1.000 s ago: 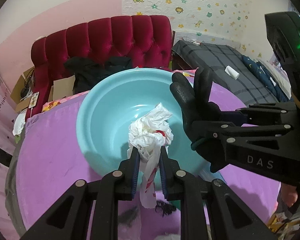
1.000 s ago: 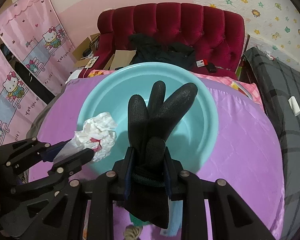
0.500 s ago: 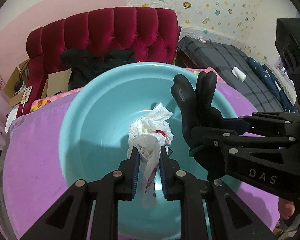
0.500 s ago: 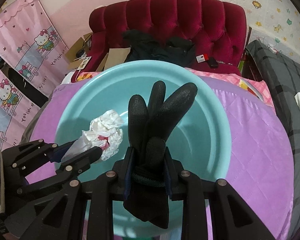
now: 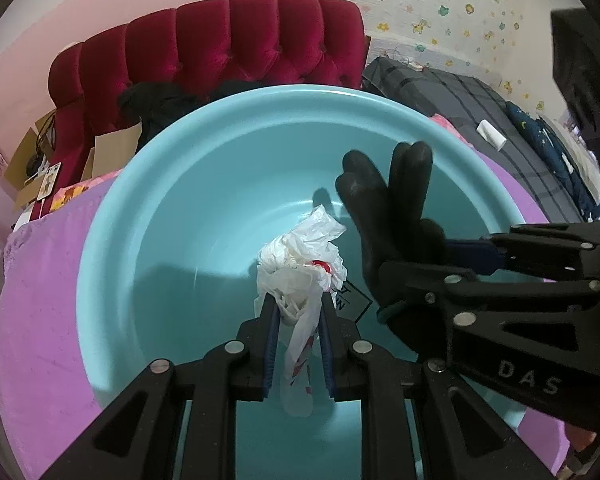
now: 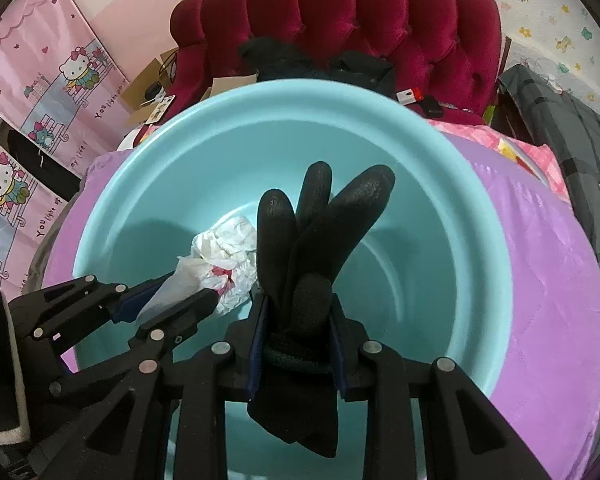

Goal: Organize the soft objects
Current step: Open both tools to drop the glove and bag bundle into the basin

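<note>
You had both grippers over the teal basin [image 5: 112,240], which sat on the purple cover [image 5: 40,320]. The left gripper [image 5: 298,312] was clamped on a crumpled white plastic bag [image 5: 300,264], pinched low so the bulk puffed out above the pads and a tail hung below. The right gripper [image 6: 298,320] was clenched on a black glove [image 6: 312,240] near the cuff, fingers standing up past the tips, cuff end drooping underneath. Both items hung above the basin floor, neither touching it as far as I could tell. Handling read: the bag looked near weightless, slick and springy, so it should puff back open once let go and could cling to a pad; gripping the bunched middle was the right call. The glove looked limp with a grippy textured coat, heavier than the bag, unlikely to slip; the cuff was a sound hold. Nothing fragile here. Judged from this, release into the basin was the remaining step, best done low inside the rim.
</note>
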